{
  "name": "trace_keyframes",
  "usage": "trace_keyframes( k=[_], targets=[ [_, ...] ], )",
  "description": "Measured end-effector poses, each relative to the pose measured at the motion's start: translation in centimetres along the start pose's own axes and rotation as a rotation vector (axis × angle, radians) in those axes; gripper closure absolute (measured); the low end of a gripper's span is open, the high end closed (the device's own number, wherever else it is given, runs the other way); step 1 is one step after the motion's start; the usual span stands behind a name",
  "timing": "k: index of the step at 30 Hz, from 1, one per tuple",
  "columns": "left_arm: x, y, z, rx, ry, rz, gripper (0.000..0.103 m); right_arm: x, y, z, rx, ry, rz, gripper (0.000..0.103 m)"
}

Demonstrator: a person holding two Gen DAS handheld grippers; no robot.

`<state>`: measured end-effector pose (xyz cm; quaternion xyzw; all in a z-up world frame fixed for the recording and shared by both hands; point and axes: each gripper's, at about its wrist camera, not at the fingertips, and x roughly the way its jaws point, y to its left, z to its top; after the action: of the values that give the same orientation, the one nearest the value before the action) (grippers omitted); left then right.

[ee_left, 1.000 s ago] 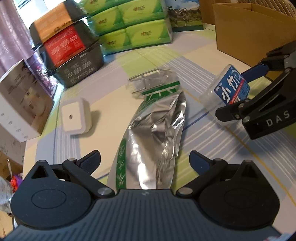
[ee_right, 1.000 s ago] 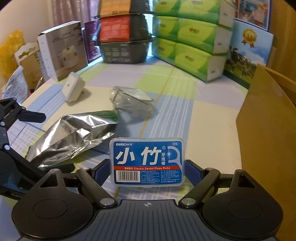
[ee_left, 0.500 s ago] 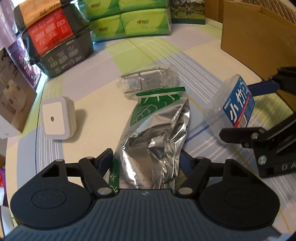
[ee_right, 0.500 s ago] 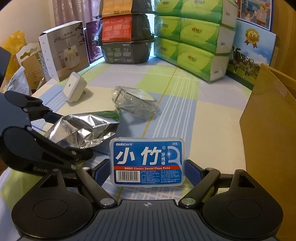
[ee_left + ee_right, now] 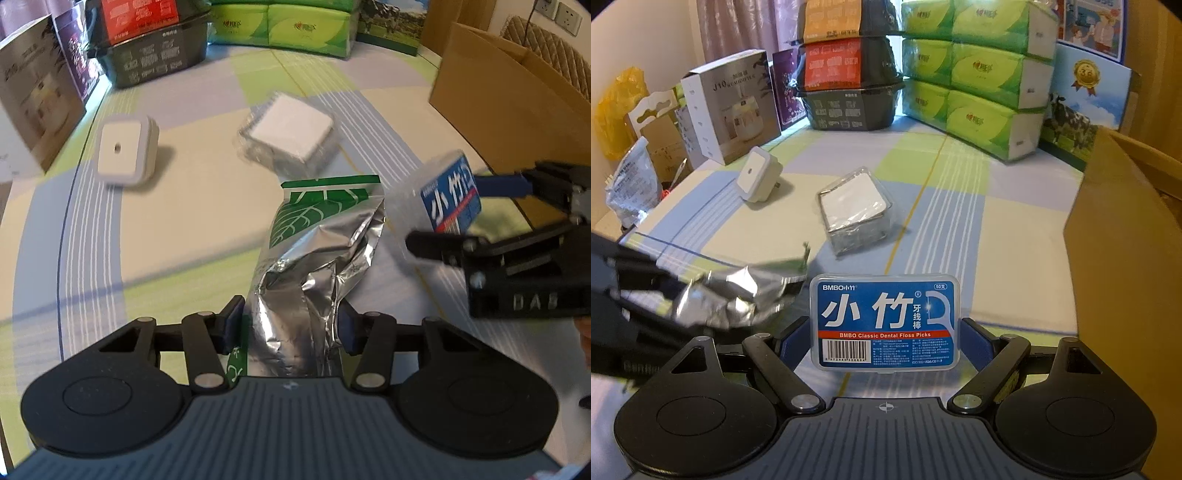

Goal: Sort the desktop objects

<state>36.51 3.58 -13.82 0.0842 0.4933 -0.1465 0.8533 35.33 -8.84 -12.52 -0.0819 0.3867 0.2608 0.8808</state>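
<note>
**Both grippers loaded: foil pouch on the left, floss-pick box on the right**

The left gripper (image 5: 290, 326) is closed on the lower end of a crumpled silver foil pouch (image 5: 314, 266) with a green leaf print near its top; its blue pads press the pouch from both sides, and the pouch reaches forward from the gripper over the worktop (image 5: 177, 236), whose cloth is checked in pale green, cream and blue stripes; whether the far end of the pouch touches the cloth cannot be told. The right gripper (image 5: 884, 341) clamps a clear plastic box of dental floss picks (image 5: 884, 325) with a blue label, held upright between its pads with the label facing the camera; in the left wrist view the same box (image 5: 450, 195) shows just to the right of the pouch, near it but apart.

Farther back on the worktop lie a white square night-light plug (image 5: 757, 177) to the left and a clear-wrapped white square pack (image 5: 855, 208) beside it, well apart from both grippers; a brown cardboard box (image 5: 1126, 236) stands at the right edge; stacked green tissue packs (image 5: 979, 77), black food trays with red and orange labels (image 5: 846, 74) and a grey product carton (image 5: 733, 105) line the back.
</note>
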Motion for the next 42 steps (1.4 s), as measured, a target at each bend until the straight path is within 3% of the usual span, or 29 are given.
trace_keyframes(
  k=[18, 42],
  targets=[
    [-6.9, -6.5, -6.9, -0.063, -0.025, 0.013, 0.060, -11.3, 2.5, -9.1, 0.111, -0.024, -0.026, 0.021],
    [-14.8, -13.1, -10.2, -0.118, -0.083, 0.020, 0.060, -23.2, 0.5, -12.2, 0.172, -0.109, -0.120, 0.021]
  ],
)
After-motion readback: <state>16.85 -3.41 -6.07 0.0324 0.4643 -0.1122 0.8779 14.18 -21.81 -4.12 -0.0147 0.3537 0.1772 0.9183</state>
